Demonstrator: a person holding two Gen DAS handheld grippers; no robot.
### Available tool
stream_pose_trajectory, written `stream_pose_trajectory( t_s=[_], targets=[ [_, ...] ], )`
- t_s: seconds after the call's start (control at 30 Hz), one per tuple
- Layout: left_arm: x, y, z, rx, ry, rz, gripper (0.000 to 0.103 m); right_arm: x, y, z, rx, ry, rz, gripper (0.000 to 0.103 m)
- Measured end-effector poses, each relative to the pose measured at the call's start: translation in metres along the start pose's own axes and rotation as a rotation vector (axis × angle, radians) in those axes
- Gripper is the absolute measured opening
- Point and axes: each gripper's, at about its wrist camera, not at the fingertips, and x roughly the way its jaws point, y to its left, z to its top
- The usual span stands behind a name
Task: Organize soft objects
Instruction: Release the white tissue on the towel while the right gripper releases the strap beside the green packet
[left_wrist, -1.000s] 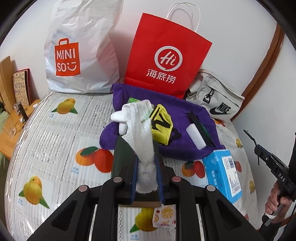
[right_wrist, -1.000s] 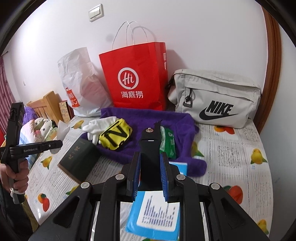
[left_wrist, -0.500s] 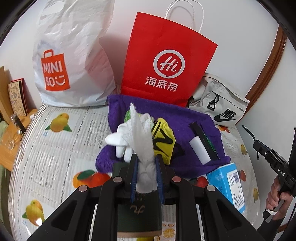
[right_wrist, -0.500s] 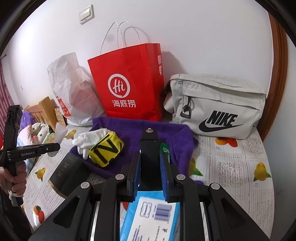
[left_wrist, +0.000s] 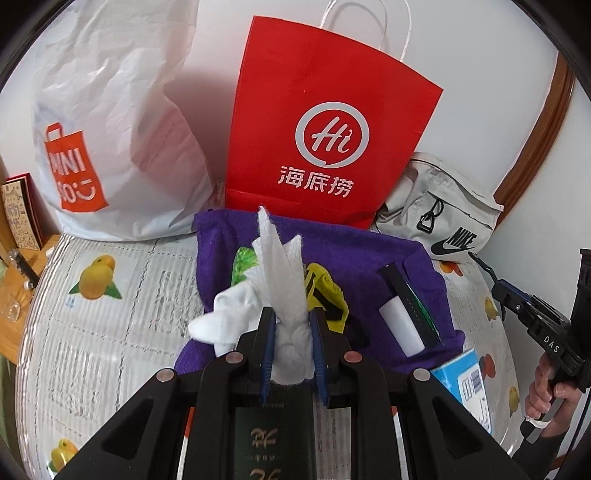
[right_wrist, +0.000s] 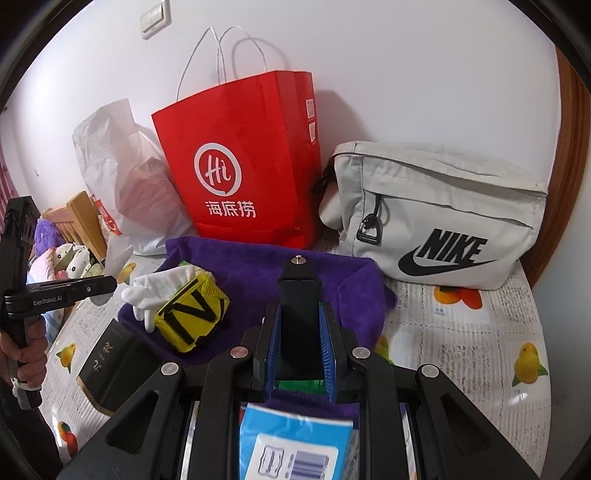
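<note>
Jaws clamped on both sides: your left gripper (left_wrist: 292, 334) pinches a white cloth (left_wrist: 282, 273); your right gripper (right_wrist: 300, 343) grips a black phone-holder clamp (right_wrist: 297, 295).
Left view: the cloth hangs over the purple towel (left_wrist: 354, 251), unplaced. Right view: white glove (right_wrist: 162, 286) and yellow mesh pouch (right_wrist: 190, 317) lie loose on that towel, so most sorting likely remains.

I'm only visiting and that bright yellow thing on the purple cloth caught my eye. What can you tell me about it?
The yellow pouch is a small, soft, puffy fabric bundle with a mesh-like edge and broad black straps forming an N shape across its face. It lies tilted on the purple towel, near its left front edge. A white glove lies against its left side. Neither gripper touches it. Its contents and any opening are not visible.
</note>
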Motion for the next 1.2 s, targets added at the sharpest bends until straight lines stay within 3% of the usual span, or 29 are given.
stream_pose_trajectory(
  t_s=[0.33,1.03,1.13,1.2],
  targets=[
    [0.024,-0.013,0.019,0.034,0.023,-0.005,0.020,0.033,-0.007,0.015,-0.007,0.024,-0.009,0.021],
    [0.085,-0.011,0.014,0.041,0.160,-0.009,0.021,0.100,-0.027,-0.013,0.016,0.203,-0.007,0.021],
    [0.090,-0.010,0.014,0.029,0.187,-0.008,0.030,0.102,-0.028,-0.013,0.023,0.215,0.005,0.023],
    [0.089,-0.009,0.013,0.018,0.192,-0.011,0.035,0.100,-0.028,-0.012,0.029,0.210,0.010,0.032]
  ],
)
